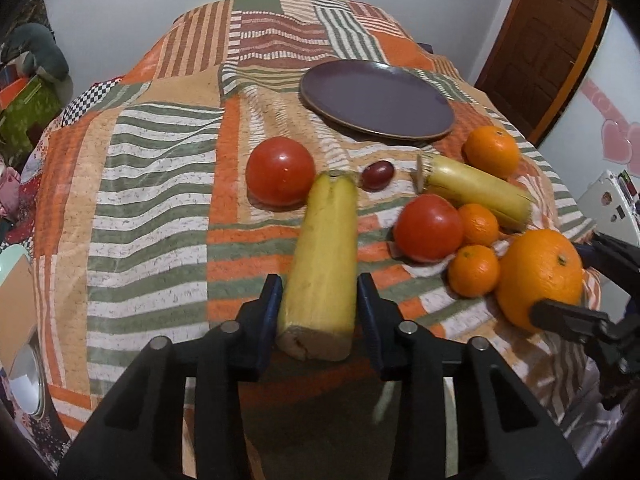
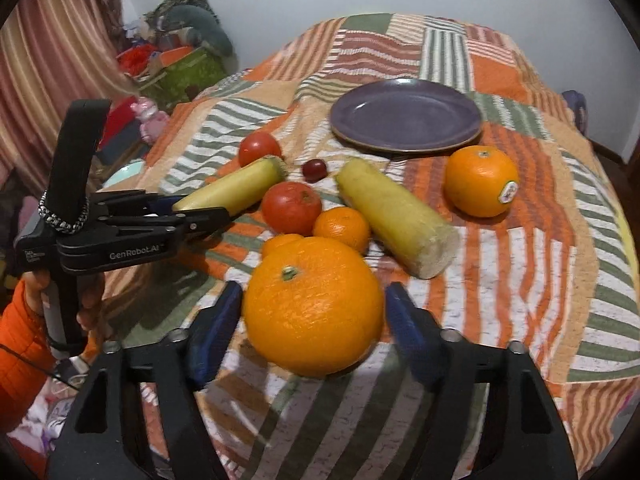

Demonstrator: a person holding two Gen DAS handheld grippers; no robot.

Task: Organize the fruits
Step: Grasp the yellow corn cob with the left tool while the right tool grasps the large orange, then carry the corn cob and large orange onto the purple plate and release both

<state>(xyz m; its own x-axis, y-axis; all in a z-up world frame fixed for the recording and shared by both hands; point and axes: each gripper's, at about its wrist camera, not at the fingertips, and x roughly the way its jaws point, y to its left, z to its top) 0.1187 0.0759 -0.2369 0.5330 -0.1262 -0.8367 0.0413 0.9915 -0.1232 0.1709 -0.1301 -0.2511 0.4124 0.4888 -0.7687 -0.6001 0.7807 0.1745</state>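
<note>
left gripper (image 1: 319,296) jaws hug yellow corn (image 1: 320,264), maybe touching. right gripper (image 2: 314,316) jaws wide around big orange (image 2: 314,306). purple plate (image 2: 406,116) behind.

Count on the patchwork cloth (image 2: 520,280):
- 2 large oranges: one near (image 2: 314,306), one far, stickered (image 2: 482,180)
- 2 mandarins: (image 1: 478,224), (image 1: 473,270)
- 2 tomatoes: (image 1: 280,171), (image 1: 428,227)
- 2 yellow corn-like cobs: (image 1: 320,264), (image 1: 476,190)
- 1 dark red grape (image 1: 377,175)
- 1 purple plate (image 1: 376,98)

Total was 9 produce items and 1 dish.
</note>
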